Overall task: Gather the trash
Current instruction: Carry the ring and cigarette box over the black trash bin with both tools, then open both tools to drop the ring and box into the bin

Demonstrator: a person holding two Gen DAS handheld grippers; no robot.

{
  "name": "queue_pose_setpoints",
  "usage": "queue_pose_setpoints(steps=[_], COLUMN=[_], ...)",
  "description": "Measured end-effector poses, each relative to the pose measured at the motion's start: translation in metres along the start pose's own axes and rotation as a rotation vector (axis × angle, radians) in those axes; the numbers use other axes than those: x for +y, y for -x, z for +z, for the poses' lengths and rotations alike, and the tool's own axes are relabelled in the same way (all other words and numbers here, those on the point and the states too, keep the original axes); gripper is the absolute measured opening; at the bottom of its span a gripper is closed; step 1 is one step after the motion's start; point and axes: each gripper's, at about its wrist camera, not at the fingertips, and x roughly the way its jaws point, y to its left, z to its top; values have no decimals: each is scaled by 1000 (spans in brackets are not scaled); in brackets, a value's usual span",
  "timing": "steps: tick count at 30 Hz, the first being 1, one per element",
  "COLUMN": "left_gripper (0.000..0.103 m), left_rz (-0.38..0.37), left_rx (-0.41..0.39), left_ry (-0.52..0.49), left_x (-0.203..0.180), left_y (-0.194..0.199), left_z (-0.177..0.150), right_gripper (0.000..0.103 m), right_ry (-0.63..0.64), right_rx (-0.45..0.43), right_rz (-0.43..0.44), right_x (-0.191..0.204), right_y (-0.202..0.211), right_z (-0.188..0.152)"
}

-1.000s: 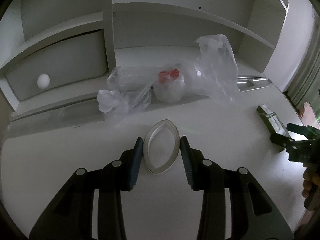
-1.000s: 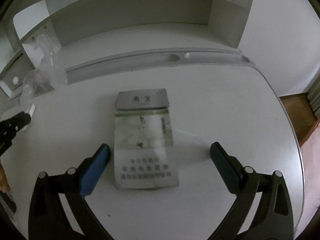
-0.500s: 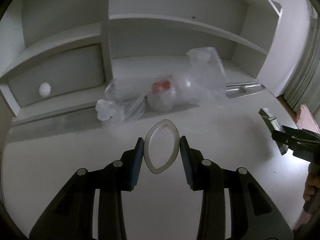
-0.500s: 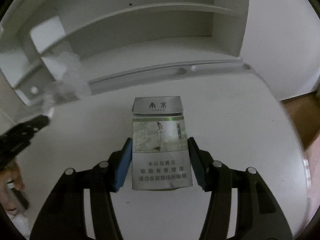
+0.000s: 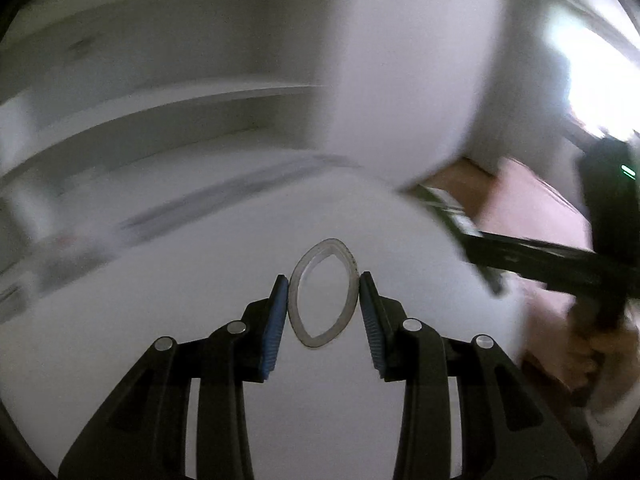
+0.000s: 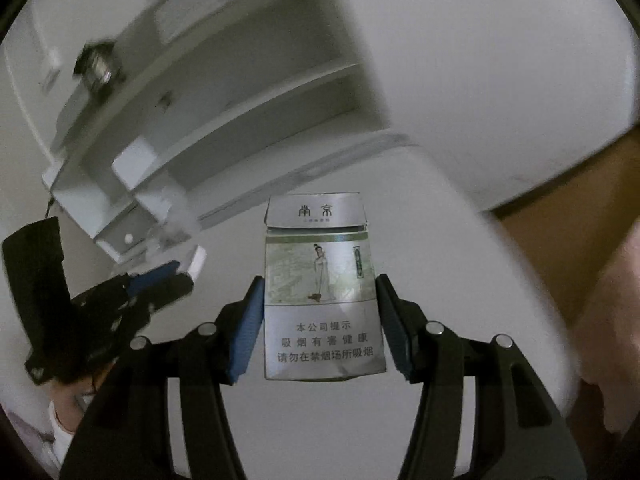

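My left gripper (image 5: 323,296) is shut on a squashed clear plastic cup (image 5: 323,294), its oval rim facing the camera, held above the white table (image 5: 200,320). My right gripper (image 6: 320,312) is shut on a grey and green cigarette pack (image 6: 322,292) with Chinese print, lifted off the table (image 6: 440,240). The right gripper also shows as a dark blurred shape with the pack edge at the right of the left wrist view (image 5: 520,256). The left gripper with the cup shows at the left of the right wrist view (image 6: 160,280).
White shelving (image 6: 240,100) stands at the back of the table. A white wall (image 5: 412,60) rises beside it. Brown floor (image 6: 560,220) lies past the table's rounded right edge. A bright window glare (image 5: 592,64) is at the upper right. The left wrist view is motion-blurred.
Both grippers have risen and swung right with their loads. The plastic bags have slid out of the left wrist view. The right gripper closed on the pack a second ago and lifted it.
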Motion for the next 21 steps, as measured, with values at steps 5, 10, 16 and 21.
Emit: queue_pose_setpoints(steps=[5,10,16,21], left_gripper=[36,35,35,35], left_rz=[-274,-421,-271,-206], left_rx=[91,313,670,836], left_ry=[-259,-429,-419,-396], left_x=[-170,-283,-302,-299], left_y=[-36,-109,-255,-320], left_z=[-14,-73,-173,-217], right_gripper=[55,55,55,55], right_ry=[-141,-360,-613,-697], right_rx=[-31,105,416,580], right_rz=[-166,-269,-244,-220], right_x=[-119,-237,-349,-390], right_y=[100,120,37,-24], right_z=[-49,-135,-258,-313])
